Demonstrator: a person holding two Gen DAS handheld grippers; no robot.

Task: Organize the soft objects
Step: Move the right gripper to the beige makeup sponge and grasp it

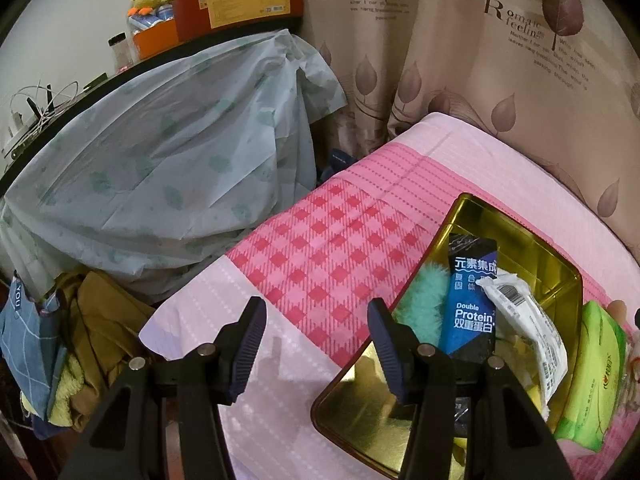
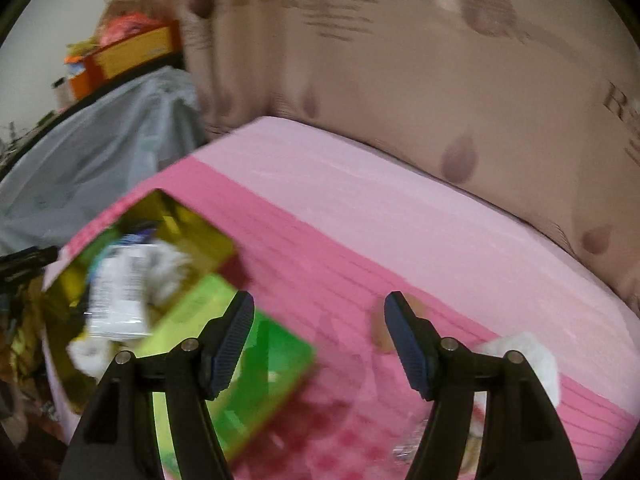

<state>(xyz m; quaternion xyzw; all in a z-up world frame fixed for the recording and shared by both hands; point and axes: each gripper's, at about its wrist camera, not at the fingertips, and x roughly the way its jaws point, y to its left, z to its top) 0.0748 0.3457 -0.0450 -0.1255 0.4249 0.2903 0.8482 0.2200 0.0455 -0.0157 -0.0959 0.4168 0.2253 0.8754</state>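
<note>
1. Hovering over the bed (image 1: 340,240), the left hand-held gripper (image 1: 316,344) gapes empty beside the tin (image 1: 472,216).
2. Right hand-held gripper (image 2: 320,344): jaws parted, empty.
3. Green pack (image 2: 256,364) leans on the tin rim; white wad (image 2: 532,356) lies on the bed.

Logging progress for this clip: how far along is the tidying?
Mostly done: the gold tin already holds a blue sachet, a white packet and a teal fluffy thing, with the green tissue pack at its edge. Both grippers are empty. Left: a white soft item lies on the pink bedcover.
</note>
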